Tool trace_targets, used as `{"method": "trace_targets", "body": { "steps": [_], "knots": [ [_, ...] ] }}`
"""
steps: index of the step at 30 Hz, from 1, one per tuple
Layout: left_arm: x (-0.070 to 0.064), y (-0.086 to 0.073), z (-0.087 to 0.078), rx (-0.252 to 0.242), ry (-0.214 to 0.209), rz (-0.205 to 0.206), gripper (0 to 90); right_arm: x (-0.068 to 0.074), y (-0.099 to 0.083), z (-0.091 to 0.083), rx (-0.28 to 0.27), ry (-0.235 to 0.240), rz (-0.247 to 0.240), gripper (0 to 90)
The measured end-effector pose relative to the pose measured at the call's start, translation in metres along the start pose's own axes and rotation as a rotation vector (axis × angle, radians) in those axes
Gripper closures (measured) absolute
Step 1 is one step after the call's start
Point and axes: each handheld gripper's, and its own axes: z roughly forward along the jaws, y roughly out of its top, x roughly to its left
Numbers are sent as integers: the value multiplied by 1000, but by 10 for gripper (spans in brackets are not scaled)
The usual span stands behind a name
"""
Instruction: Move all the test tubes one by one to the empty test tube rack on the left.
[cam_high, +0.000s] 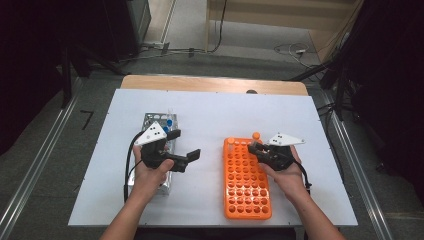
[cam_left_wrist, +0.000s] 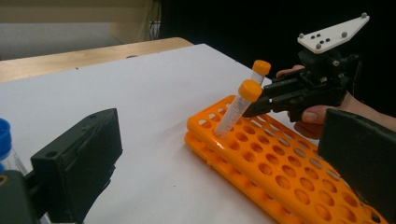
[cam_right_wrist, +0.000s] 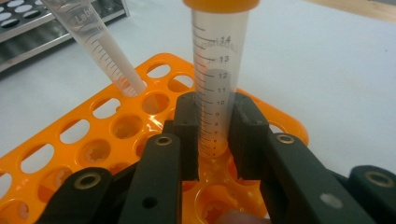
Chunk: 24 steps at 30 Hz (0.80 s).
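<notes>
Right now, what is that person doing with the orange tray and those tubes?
A person holds a gripper in each hand. The right gripper is shut on an orange-capped tube, standing it in a hole at the far end of the orange rack. Another orange-capped tube already leans in a hole nearby. The left gripper hangs open and empty over the table, beside a metal rack holding blue-capped tubes.
</notes>
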Motion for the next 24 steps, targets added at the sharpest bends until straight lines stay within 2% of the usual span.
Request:
{"method": "trace_targets", "body": {
  "steps": [11,17,24],
  "knots": [
    [-3,0,2,3,-14,11,0,0,6,-21,-81,4,16,728],
    [-7,1,4,1,-33,11,0,5,10,-31,-92,51,12,728],
    [-13,2,7,9,-47,23,0,19,15,-31,-91,109,-13,728]
  ]
}}
